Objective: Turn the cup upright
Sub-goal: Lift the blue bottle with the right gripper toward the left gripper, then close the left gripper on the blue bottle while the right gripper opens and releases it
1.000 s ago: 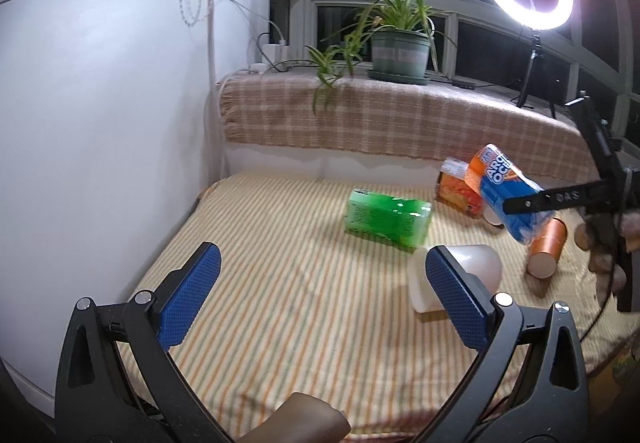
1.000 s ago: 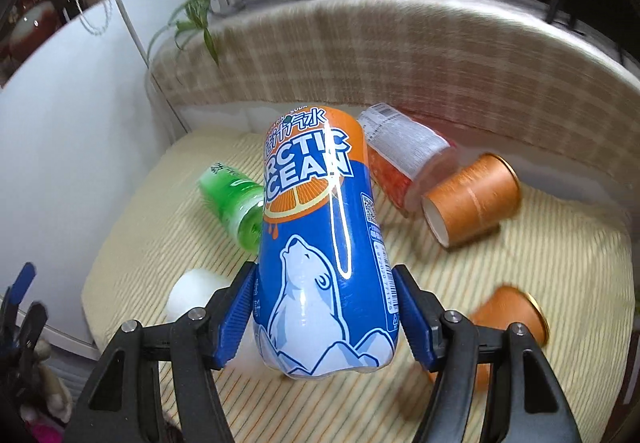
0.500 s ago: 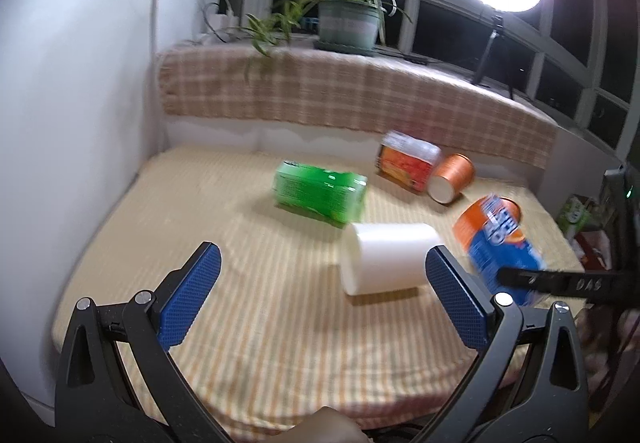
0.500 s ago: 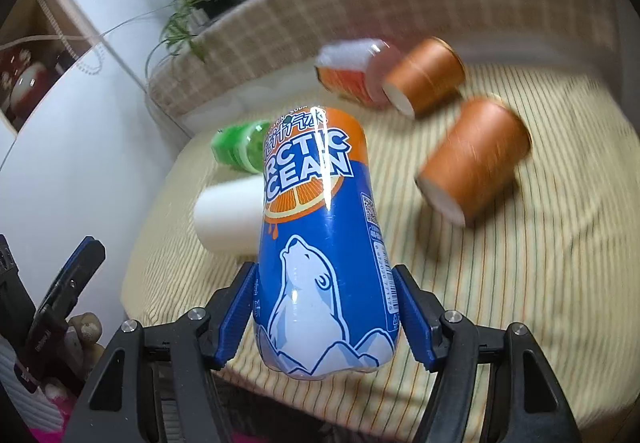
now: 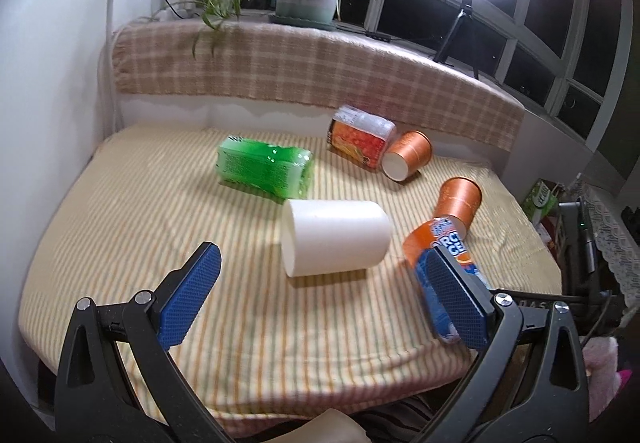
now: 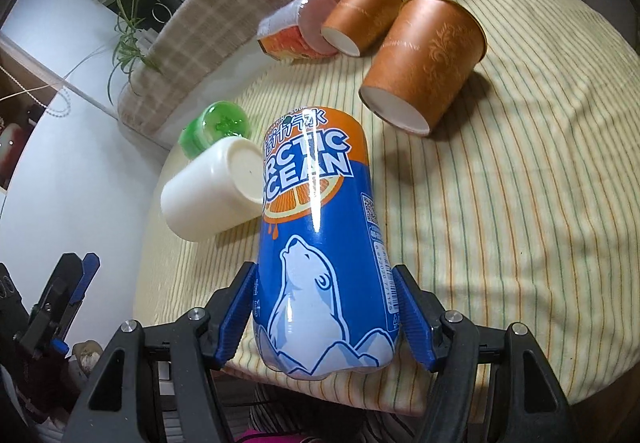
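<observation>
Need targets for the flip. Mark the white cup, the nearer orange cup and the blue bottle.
white cup (image 5: 340, 235), left wrist view, middle of its side wall
nearer orange cup (image 6: 424, 59), right wrist view, side wall
blue bottle (image 6: 316, 263), right wrist view, bear label

The Arctic Ocean can (image 6: 320, 243) showed a glossy printed skin with a bright glare streak. The white cup (image 5: 334, 237) looked matt and smooth, the striped cloth (image 5: 132, 203) soft and woven, and the orange cups' (image 6: 424, 55) paper faintly embossed.
</observation>
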